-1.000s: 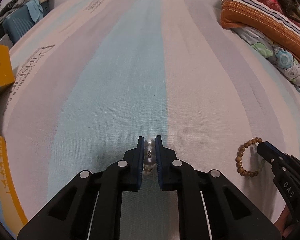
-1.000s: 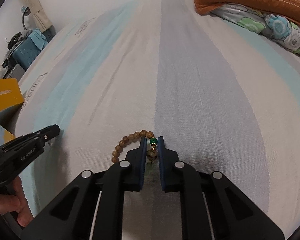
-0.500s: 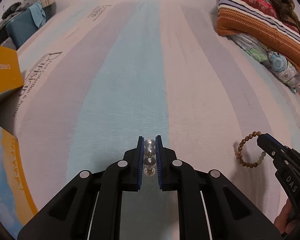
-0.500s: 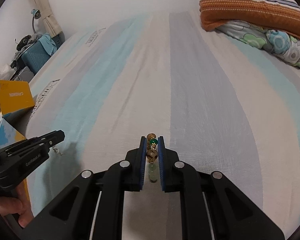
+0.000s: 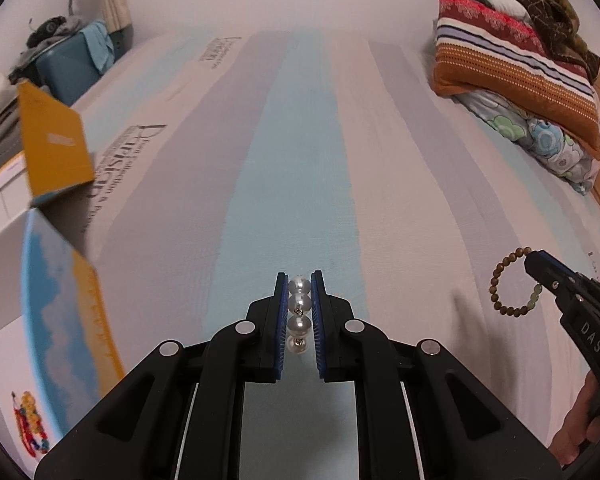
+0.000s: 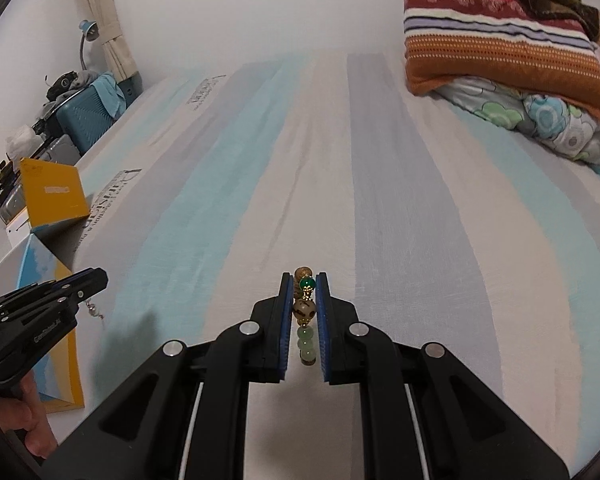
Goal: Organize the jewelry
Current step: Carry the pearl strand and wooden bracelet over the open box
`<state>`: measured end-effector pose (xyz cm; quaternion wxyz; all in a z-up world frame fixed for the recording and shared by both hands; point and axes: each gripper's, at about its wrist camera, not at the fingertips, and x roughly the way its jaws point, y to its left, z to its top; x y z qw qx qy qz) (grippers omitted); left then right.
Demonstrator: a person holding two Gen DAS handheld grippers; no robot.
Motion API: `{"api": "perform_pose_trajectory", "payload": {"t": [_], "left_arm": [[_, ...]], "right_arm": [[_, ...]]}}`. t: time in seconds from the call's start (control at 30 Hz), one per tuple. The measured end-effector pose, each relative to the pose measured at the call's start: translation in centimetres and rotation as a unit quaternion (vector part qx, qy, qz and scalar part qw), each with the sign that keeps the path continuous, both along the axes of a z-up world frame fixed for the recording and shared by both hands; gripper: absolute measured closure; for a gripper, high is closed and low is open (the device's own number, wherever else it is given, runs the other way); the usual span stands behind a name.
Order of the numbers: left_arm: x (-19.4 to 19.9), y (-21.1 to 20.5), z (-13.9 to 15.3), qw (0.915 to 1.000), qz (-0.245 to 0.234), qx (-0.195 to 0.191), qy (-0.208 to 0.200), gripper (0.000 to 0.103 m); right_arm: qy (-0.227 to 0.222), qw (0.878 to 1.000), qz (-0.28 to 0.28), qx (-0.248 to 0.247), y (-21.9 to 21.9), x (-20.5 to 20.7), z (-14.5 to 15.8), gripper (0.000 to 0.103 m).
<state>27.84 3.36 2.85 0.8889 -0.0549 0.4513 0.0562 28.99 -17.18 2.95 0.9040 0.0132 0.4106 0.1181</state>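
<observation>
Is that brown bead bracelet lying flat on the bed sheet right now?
No. The brown bead bracelet hangs in a loop from the right gripper, lifted clear of the striped bed sheet.

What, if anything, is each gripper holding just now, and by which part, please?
The left gripper pinches a pearl strand along its beads; the right gripper pinches a wooden bead bracelet at its green-bead section.

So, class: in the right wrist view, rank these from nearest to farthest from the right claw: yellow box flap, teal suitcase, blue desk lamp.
1. Yellow box flap, left, beside the bed.
2. Teal suitcase, farther left-back.
3. Blue desk lamp, against the far wall.
</observation>
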Motion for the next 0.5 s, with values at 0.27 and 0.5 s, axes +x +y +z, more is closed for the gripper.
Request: {"api": "perform_pose_trajectory", "payload": {"t": [0.27,0.5], "left_arm": [[-3.9,2.6,3.3,0.9992,0.023,0.012,-0.030,0.092],[-7.8,6.0,5.5,0.9967,0.059,0.016,-0.053,0.092]], "right_arm": [[-0.015,1.000,0.017,-0.009,2.9,-1.9,2.0,0.092],[-0.030,0.999,0.044,-0.010,6.6,-4.0,4.0,0.092]]}}
